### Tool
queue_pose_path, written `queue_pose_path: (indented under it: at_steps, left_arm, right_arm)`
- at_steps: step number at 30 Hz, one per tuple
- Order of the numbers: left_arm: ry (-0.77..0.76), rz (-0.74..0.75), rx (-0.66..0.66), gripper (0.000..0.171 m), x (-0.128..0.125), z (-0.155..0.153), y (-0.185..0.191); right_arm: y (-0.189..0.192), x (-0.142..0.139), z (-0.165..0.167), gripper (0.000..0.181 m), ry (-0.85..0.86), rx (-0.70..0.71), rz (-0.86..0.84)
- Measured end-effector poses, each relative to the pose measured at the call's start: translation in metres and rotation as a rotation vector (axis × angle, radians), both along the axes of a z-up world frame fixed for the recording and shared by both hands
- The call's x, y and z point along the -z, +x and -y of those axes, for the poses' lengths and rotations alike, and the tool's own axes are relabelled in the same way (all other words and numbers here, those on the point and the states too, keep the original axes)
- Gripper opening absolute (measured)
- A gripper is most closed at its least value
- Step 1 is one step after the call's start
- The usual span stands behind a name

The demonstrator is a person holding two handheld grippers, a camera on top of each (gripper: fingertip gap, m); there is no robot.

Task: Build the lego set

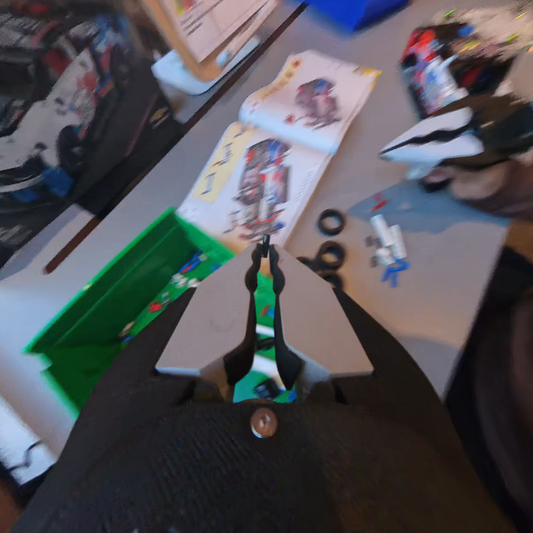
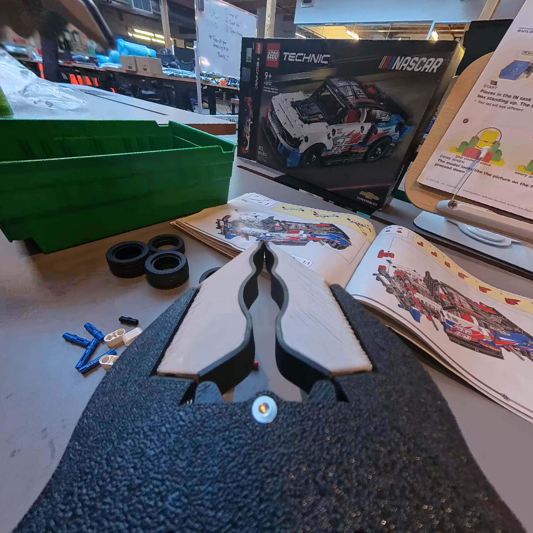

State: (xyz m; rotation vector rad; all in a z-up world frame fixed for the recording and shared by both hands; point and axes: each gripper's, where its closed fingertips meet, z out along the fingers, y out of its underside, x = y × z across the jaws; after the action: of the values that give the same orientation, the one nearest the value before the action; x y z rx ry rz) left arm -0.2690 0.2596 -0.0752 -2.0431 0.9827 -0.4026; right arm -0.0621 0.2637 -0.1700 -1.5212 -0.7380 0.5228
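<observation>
The left tongs (image 1: 265, 248) pinch a small black pin (image 1: 265, 241) above the green bin (image 1: 95, 291) — light, stiff, slippery, best held mid-shaft; the right tongs (image 2: 263, 247) hover clenched, empty, over the bench (image 2: 37, 418).

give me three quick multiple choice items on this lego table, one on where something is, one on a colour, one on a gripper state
1. Where do the black tyres lie?
A. inside the bin
B. on the table beside the green bin
C. on the open booklet

2. What colour are the loose pins by the white connectors?
A. blue
B. yellow
C. red

3. What is the left gripper doing?
A. wide open
B. gripping a tyre
C. shut on a small black piece

Answers: 1 B, they sit on bare tabletop next to the bin wall. 2 A, they are clearly blue. 3 C, the piece pokes out between its closed tips.
</observation>
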Motion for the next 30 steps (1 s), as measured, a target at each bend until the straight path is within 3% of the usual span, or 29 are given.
queue_pose_path:
  at_steps: [3, 6, 10, 13, 21, 23, 30]
  left_arm:
    - [-0.040, -0.006, 0.040, 0.001, 0.010, 0.038, 0.063]
    - [-0.146, -0.061, 0.099, 0.002, 0.057, 0.064, 0.122]
    - [-0.257, -0.204, 0.108, 0.002, 0.133, 0.067, 0.155]
    - [-0.306, -0.267, 0.102, 0.002, 0.164, 0.059, 0.161]
    - [-0.403, -0.321, 0.071, 0.004, 0.186, 0.048, 0.160]
    - [-0.436, -0.335, 0.079, 0.012, 0.192, 0.053, 0.159]
    - [-0.410, -0.294, 0.074, 0.017, 0.179, 0.054, 0.157]
  right_arm:
    - [0.001, -0.001, 0.000, 0.000, 0.005, 0.005, -0.007]
    - [0.003, -0.003, 0.002, 0.000, 0.001, 0.004, -0.025]
    - [0.005, -0.005, 0.005, 0.000, -0.004, -0.005, -0.041]
    - [0.005, -0.006, 0.007, 0.000, -0.007, -0.019, -0.050]
    - [0.002, -0.005, 0.008, 0.000, -0.021, -0.041, -0.058]
    - [0.002, -0.005, 0.008, 0.000, -0.022, -0.043, -0.059]
    - [0.001, -0.004, 0.008, 0.000, -0.023, -0.044, -0.050]
